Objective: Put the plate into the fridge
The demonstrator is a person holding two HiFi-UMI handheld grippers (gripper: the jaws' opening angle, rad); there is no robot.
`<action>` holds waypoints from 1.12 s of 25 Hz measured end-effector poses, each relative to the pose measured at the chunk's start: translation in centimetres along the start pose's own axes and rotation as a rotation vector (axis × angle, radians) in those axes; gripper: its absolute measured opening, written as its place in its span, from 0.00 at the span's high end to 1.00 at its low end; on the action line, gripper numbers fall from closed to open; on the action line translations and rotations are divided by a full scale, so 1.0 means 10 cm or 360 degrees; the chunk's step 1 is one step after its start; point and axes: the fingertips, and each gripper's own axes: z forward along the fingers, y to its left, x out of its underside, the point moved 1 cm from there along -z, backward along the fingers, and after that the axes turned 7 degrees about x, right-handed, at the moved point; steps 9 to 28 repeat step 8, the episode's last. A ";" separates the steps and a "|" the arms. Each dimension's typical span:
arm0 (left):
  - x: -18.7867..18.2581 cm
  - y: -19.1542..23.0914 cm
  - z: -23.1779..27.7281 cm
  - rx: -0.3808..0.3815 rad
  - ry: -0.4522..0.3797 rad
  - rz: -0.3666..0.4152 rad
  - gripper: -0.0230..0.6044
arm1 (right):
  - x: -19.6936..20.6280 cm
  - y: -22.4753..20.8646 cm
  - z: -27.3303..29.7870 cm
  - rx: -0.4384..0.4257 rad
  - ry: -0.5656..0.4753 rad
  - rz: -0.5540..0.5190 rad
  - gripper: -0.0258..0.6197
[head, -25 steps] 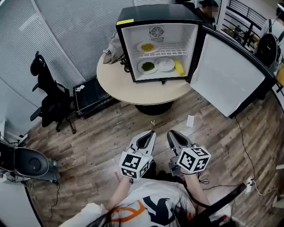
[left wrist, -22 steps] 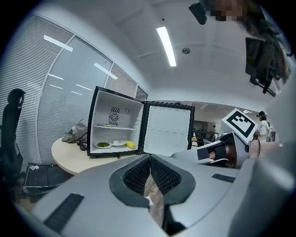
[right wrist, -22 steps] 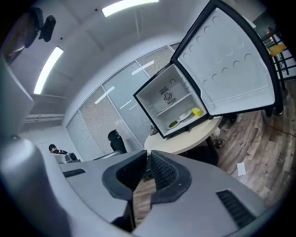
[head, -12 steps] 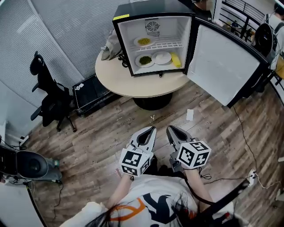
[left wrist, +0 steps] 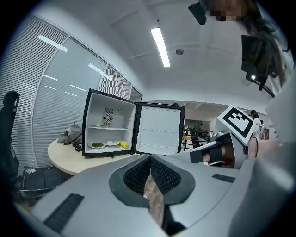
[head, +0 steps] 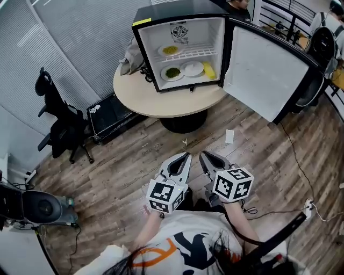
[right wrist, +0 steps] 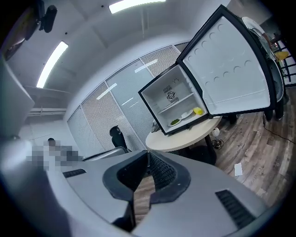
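A wood-plank floor runs under slatted window blinds, with a black office chair at the left and a round beige counter ahead. On the counter stands a black mini fridge, its door swung wide to the right. The white plate lies on the fridge's bottom level, between a plate of green food and a yellow item. Another plate of food sits on the wire shelf above. The person stands well back from the counter, both forearms drawn in close to the body. The left gripper and right gripper are held side by side just apart, pointing toward the fridge and tilted slightly downward, marker cubes nearest the chest. In each gripper view the jaws are pressed together at the tips with nothing between them. A small slip of paper lies on the floor between the grippers and the counter.
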 end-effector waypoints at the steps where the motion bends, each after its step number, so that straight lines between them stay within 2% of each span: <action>1: 0.00 0.00 0.00 0.0004 -0.0001 0.0004 0.94 | 0.01 0.00 0.01 0.0002 0.0002 0.0000 0.92; 8: -0.03 0.04 -0.05 -0.0028 -0.0016 0.0016 0.94 | 0.08 0.02 0.11 -0.0020 0.0063 -0.0032 0.92; 28: -0.03 0.04 -0.05 -0.0028 -0.0016 0.0016 0.94 | 0.08 0.02 0.11 -0.0020 0.0063 -0.0032 0.92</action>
